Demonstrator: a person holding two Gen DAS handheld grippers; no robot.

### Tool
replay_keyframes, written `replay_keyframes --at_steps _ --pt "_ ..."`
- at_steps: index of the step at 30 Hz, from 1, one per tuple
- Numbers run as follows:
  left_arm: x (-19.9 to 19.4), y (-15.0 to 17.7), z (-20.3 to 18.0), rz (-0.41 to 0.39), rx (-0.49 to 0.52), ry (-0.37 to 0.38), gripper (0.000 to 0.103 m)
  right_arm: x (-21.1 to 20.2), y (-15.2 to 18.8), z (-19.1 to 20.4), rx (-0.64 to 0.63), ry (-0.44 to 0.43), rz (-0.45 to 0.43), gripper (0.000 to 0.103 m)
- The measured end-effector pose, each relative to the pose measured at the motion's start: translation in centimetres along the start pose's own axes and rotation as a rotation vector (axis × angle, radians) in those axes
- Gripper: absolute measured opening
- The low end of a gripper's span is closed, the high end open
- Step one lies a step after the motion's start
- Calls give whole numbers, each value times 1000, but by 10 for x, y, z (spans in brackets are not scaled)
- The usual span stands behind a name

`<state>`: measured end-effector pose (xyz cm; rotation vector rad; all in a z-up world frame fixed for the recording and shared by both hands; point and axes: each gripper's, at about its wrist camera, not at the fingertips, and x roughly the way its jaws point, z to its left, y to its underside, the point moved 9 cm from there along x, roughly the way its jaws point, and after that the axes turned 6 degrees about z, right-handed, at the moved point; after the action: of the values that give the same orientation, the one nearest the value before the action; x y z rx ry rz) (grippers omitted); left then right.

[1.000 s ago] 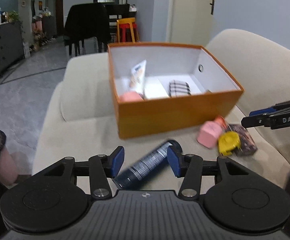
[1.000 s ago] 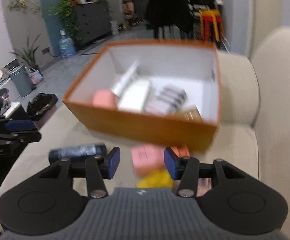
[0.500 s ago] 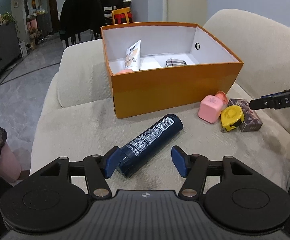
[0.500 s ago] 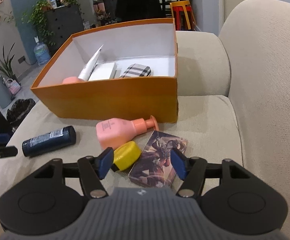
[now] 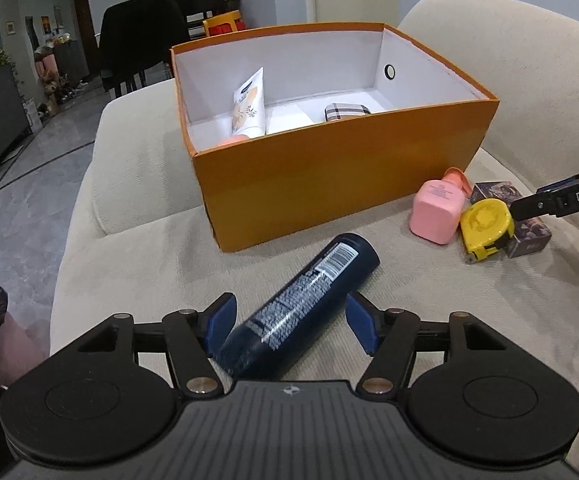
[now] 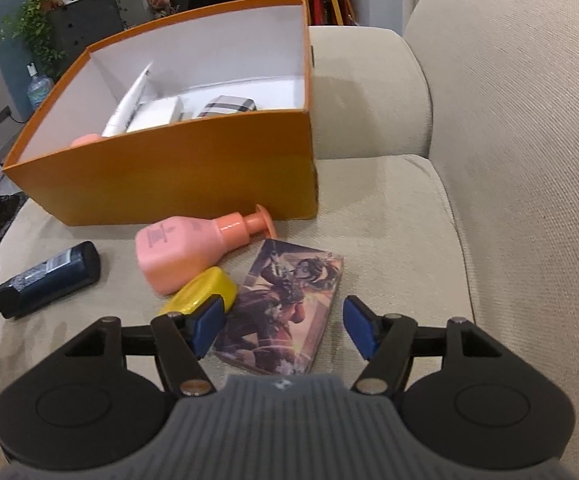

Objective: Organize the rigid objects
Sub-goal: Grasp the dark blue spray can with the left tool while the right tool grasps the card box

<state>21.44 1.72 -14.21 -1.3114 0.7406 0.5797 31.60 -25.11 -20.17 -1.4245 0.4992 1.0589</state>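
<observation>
Left claw (image 5: 289, 326) wide astride btl (image 5: 297, 306)

The near wall of the open orange cardboard box (image 5: 329, 168) hides the lower parts of what lies inside: only the top of a round pink item (image 6: 85, 141) shows, and the foot of the white squeeze tube (image 5: 248, 106) and most of the checked case (image 5: 345, 111) are covered. The lower end of the dark blue cylindrical bottle (image 5: 301, 304) runs under the left tool (image 5: 289, 320) body. The illustrated dark card box (image 6: 285, 304) is partly covered by the yellow tape measure (image 6: 205, 292) and by the right tool (image 6: 279, 330) body at its near end. In the left view the right tool is cut off by the right picture edge. Bottle label print is too small to read.
</observation>
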Motion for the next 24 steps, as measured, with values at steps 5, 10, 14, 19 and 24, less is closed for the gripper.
replay_keyframes --at_steps 5,10,14,19,24 --pt "19 -1 -6 40 74 19 74 6 -1 -6 24 31 7 66" --pt "31 2 -13 72 154 24 75 10 -2 -6 20 51 4 66" --pt "40 4 -10 98 166 23 77 11 -5 -5 23 71 -12 66" --pt "44 3 -9 113 126 48 78 13 -5 -2 23 94 -20 66" --pt "45 0 -8 120 97 56 78 21 4 9 18 48 48 68"
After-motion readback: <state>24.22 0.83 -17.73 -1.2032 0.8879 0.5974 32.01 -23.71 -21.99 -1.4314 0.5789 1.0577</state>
